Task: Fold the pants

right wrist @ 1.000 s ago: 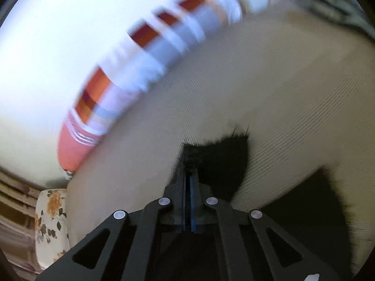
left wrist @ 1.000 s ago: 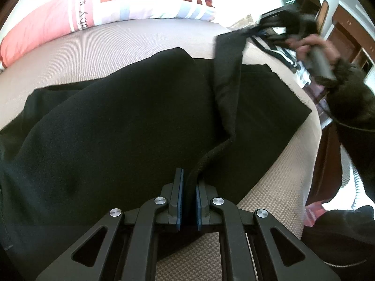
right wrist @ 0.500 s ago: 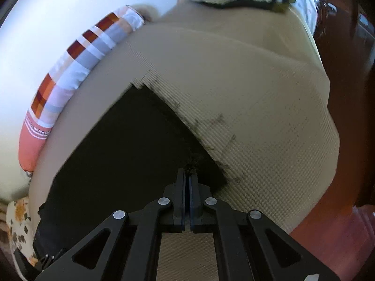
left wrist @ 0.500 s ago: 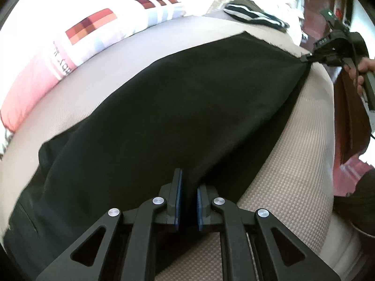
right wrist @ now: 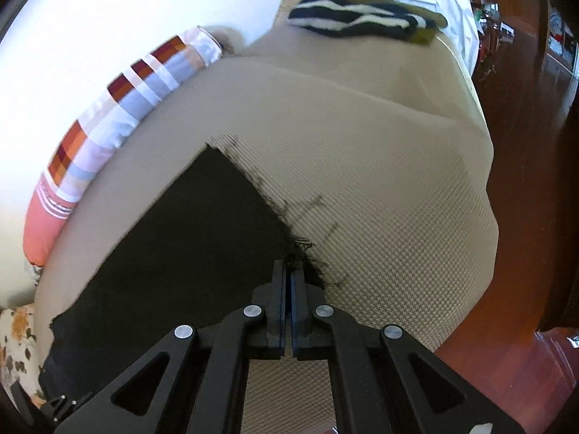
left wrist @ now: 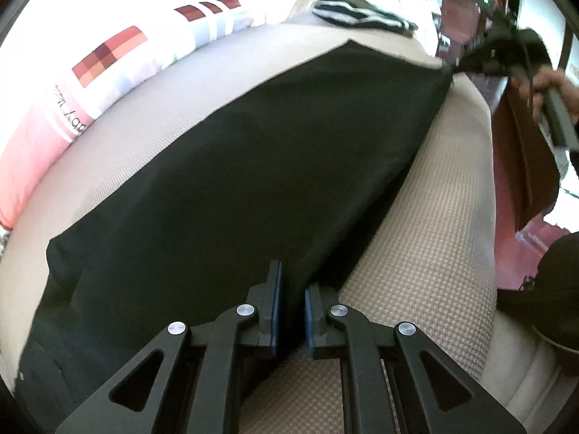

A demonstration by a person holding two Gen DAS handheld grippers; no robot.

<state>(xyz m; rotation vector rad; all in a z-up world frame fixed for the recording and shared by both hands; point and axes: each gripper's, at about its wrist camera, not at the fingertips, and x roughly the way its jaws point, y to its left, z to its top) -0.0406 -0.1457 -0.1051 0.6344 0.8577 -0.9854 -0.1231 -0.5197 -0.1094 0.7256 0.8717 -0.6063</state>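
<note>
Beige mattress (right wrist: 362,152) carries black pants (left wrist: 235,181) — left gripper (left wrist: 288,311) and right gripper (right wrist: 288,300) fingers pinch its near edge; keep it taut toward 12 o'clock.

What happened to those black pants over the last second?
The right gripper carried the lifted pant leg over and down, so the black pants now lie flat and stretched along the beige bed. Both grippers stayed clamped on the fabric, the left gripper at the near edge. Pillow and striped clothes stayed put.
</note>
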